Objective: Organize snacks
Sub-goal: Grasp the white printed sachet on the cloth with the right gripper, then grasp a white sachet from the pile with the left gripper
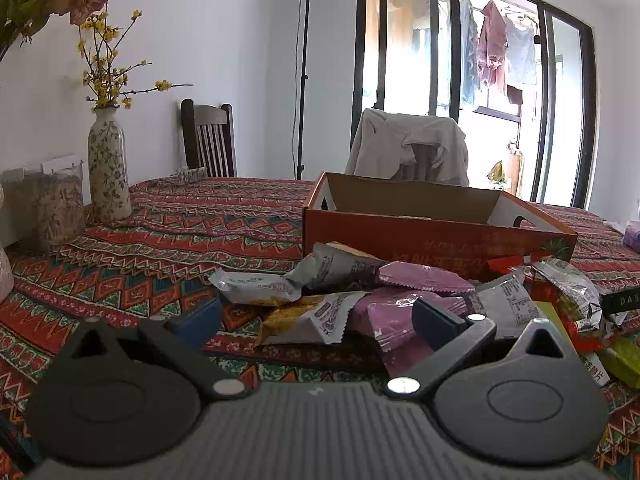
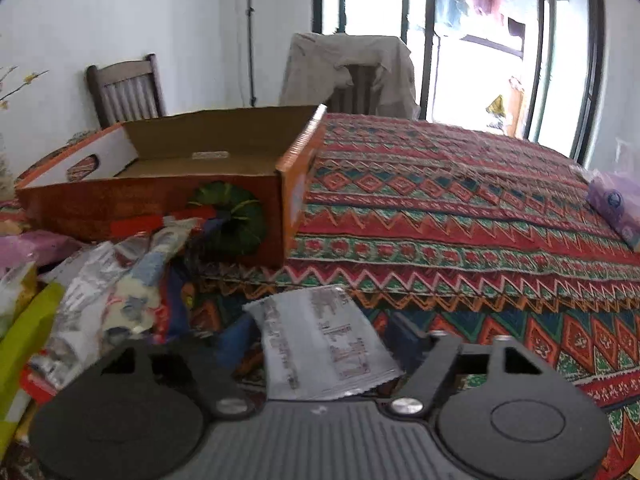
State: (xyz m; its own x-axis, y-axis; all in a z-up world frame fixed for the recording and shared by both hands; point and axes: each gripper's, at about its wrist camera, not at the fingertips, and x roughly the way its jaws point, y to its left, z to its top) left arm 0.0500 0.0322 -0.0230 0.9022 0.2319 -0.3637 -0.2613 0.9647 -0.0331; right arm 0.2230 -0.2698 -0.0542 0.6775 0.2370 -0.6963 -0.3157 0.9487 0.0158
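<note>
- Left wrist view: the left gripper (image 1: 316, 320) rests low over the red patterned tablecloth (image 1: 180, 248), its blue-padded jaws spread wide with nothing pressed between them.
- A yellow-and-white snack packet (image 1: 304, 320) lies between the jaws without being pinched; a flat pink foil packet (image 1: 424, 278) sits at 1 o'clock from it, and a silver packet (image 1: 256, 288) at 11 o'clock.
- The heap of snack wrappers (image 1: 560, 300) runs on toward 3 o'clock.
- The open orange cardboard box (image 1: 420, 236) stands at 12 o'clock, just behind the heap; little of its inside shows.
- A floral ceramic vase with yellow sprigs (image 1: 108, 168) stands at 10 o'clock, well apart.
- Right wrist view: the right gripper (image 2: 320, 340) points down at the cloth, jaws partly apart, with a white printed flat sachet (image 2: 320, 344) between them; motion blur hides whether the pads press it.
- The same box (image 2: 160, 200) stands at 11 o'clock, and the mixed wrappers (image 2: 100, 300) pile at 9 o'clock.
- A purple tissue pack (image 2: 616, 204) lies at 2 o'clock, well apart.
</note>
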